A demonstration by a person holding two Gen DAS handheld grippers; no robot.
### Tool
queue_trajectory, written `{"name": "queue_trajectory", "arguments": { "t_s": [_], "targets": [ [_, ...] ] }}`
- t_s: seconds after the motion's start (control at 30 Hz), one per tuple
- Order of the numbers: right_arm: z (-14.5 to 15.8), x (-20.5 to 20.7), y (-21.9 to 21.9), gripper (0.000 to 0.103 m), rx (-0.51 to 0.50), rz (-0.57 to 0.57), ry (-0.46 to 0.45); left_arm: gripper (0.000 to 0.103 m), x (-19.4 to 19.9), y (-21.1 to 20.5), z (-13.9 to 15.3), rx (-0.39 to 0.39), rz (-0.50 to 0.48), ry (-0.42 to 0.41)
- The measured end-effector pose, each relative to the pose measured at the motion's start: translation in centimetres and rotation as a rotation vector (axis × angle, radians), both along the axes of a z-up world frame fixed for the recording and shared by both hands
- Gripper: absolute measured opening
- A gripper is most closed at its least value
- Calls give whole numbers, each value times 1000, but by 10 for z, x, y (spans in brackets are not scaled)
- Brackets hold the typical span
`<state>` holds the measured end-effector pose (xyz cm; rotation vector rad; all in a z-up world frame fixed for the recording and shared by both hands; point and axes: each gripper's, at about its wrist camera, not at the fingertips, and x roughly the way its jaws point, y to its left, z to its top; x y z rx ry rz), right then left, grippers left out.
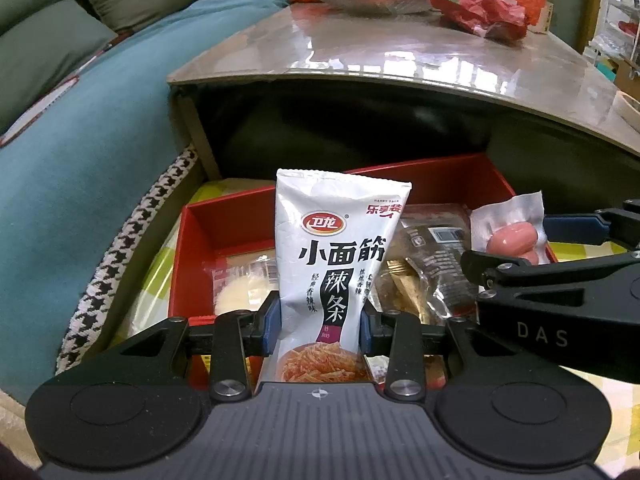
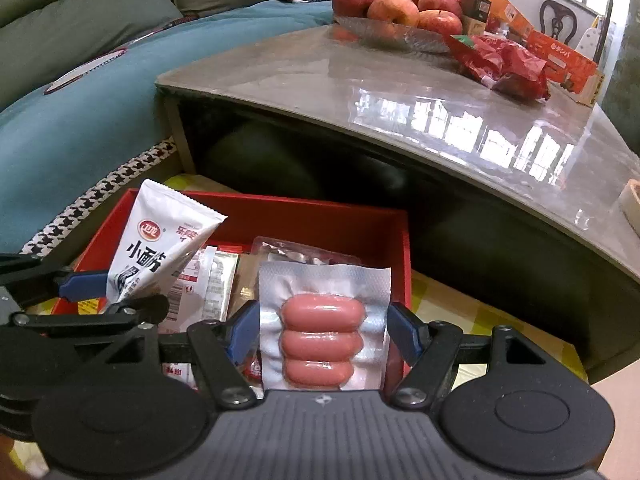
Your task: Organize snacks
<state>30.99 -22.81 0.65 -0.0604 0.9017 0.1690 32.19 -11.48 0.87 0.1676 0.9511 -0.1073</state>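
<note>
Both packs hang over the red box (image 2: 256, 208): left hand-held gripper (image 1: 320, 326) pinches the spicy-strip packet (image 1: 336, 248), right hand-held gripper (image 2: 322, 332) clamps the sausage pack (image 2: 324, 332). Next, probably lower and release inside.

A glossy grey-brown table (image 2: 400, 92) filled the upper part of both views, with windows reflected in its top. On it stood a clear glass dish (image 2: 394, 36) heaped with red apples (image 2: 394, 10). Just beside the dish lay a crumpled red plastic bag (image 2: 508, 64), and behind that an orange carton (image 2: 560, 50). To the left of the table ran a teal sofa (image 1: 92, 128) with green cushions (image 1: 36, 48) and a houndstooth-patterned edge (image 1: 120, 256).
</note>
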Motion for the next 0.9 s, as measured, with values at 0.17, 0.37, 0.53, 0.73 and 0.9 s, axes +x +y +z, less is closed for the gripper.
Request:
{"name": "queue_trajectory", "arguments": {
  "t_s": [0.17, 0.37, 0.53, 0.73, 0.9],
  "targets": [
    [-6, 5, 2, 75, -6, 1, 8, 46, 2, -1, -5, 22, 5, -1],
    [-10, 8, 3, 76, -15, -3, 18, 48, 2, -1, -10, 18, 8, 11],
    [-12, 8, 0, 76, -21, -12, 27, 54, 2, -2, -12, 18, 11, 19],
    [-12, 8, -4, 76, -22, -30, 32, 70, 3, 1, -9, 22, 28, 9],
    [-8, 5, -5, 77, -37, -35, 15, 74, 1, -2, -2, 29, 25, -12]
  ]
}}
